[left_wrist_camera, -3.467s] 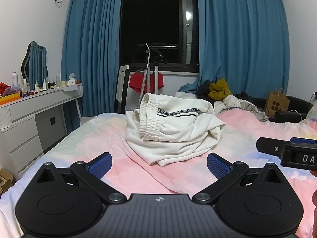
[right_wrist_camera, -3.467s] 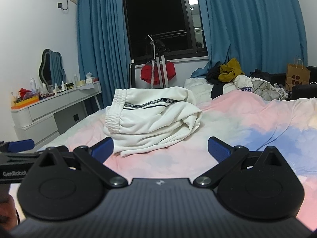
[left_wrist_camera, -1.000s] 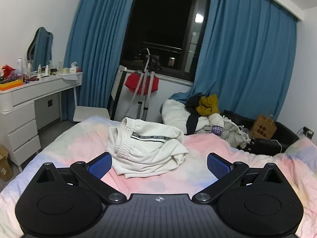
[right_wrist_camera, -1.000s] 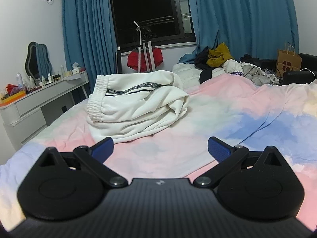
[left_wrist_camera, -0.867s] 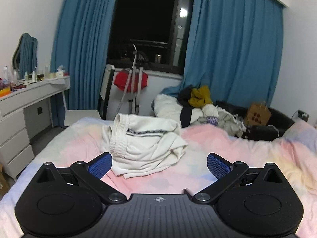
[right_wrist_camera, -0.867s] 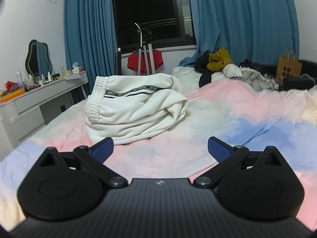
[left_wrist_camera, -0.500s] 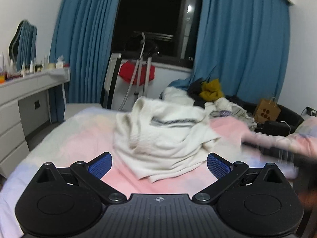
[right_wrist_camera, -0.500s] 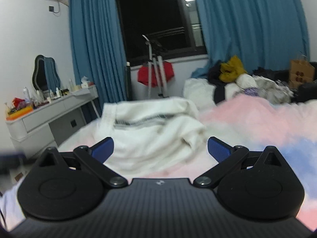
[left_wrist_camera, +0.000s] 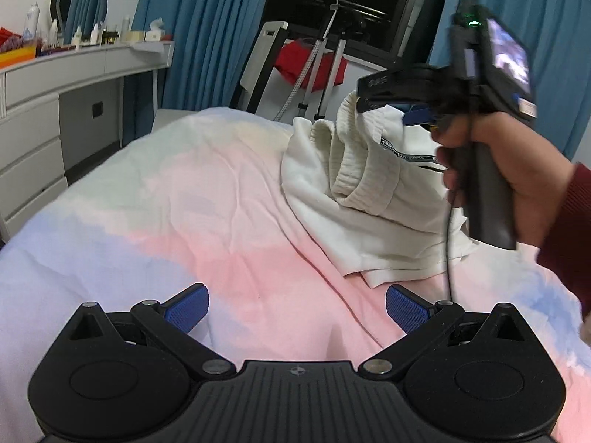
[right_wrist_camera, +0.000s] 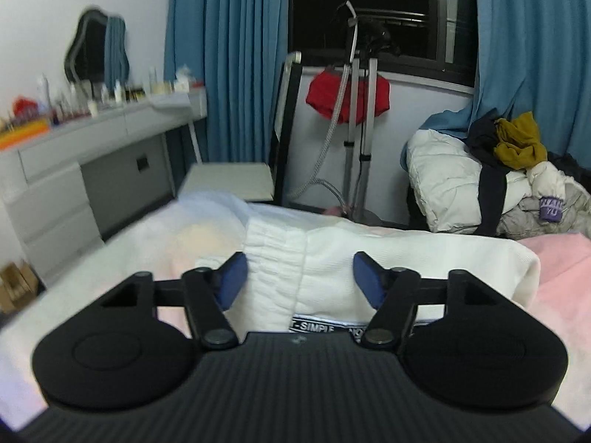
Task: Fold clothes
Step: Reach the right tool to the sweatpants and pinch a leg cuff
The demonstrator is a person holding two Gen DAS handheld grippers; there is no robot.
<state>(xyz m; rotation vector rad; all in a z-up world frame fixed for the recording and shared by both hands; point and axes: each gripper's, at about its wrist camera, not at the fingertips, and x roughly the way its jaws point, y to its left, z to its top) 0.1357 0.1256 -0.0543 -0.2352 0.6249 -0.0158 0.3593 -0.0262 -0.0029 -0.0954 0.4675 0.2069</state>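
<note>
right claw (right_wrist_camera: pixel 297 280): level over white shorts (left_wrist_camera: pixel 373 192), closing around waistband, pads not touching | left claw (left_wrist_camera: pixel 295 308): spread above pastel bed (left_wrist_camera: pixel 192 199)

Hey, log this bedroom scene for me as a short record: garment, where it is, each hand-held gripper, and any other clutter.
garment: white sweatpants, bunched, elastic waistband up
surface: bed with pink and blue bedsheet
right hand-held gripper: jaws closing around the waistband, pads not yet pressing
left hand-held gripper: open, nothing between its pads, over bare sheet short of the sweatpants
person: hand in dark red sleeve holds the right hand-held gripper
background: clothes pile, white dresser, garment steamer
</note>
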